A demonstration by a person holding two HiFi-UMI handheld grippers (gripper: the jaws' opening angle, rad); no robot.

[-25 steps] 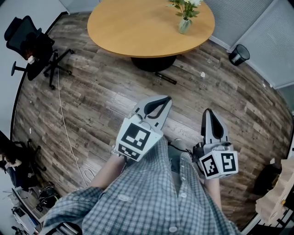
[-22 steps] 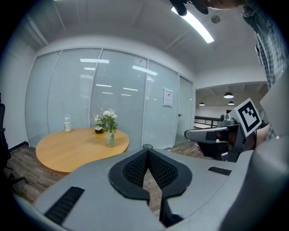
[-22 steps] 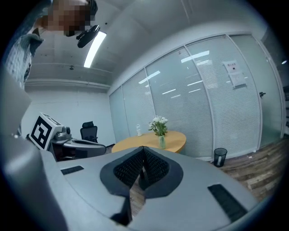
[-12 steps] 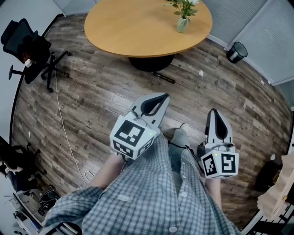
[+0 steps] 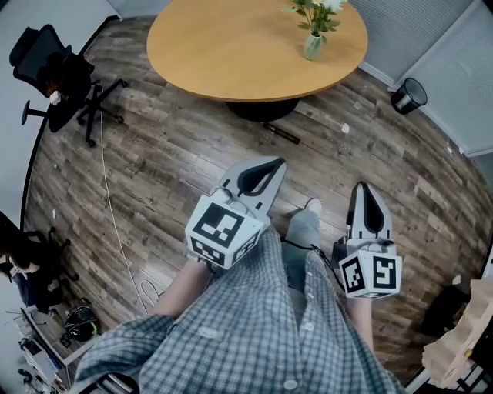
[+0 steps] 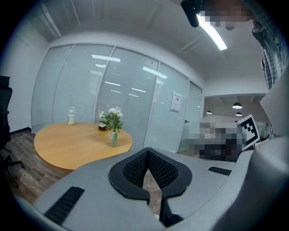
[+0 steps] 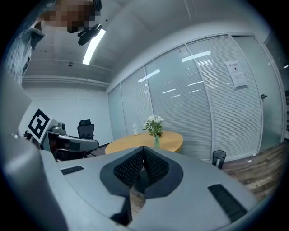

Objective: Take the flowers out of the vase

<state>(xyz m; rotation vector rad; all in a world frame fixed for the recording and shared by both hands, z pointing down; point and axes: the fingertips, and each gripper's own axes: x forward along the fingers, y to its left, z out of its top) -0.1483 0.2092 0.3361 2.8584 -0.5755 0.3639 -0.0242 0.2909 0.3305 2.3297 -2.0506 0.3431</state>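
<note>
Now both grippers are held low in front of the person, above the wooden floor (image 5: pixel 177 154) and well apart from the round counter (image 5: pixel 231 54). The left gripper (image 5: pixel 276 165) has its jaws closed together with nothing between them, and the right gripper (image 5: pixel 363 188) is closed and empty in the same way. Both point toward the counter. The vase (image 5: pixel 313 46) stands upright on the counter near its far right edge, and the flowers (image 5: pixel 316 11), white with green leaves, are inside it. In the left gripper view a small white object (image 6: pixel 71 116) and a dark cup (image 6: pixel 103 127) stand on the counter behind the vase. A black office chair (image 5: pixel 54 73) is at the left of the counter, and a black bin (image 5: pixel 408 95) stands on the floor at the right.
</note>
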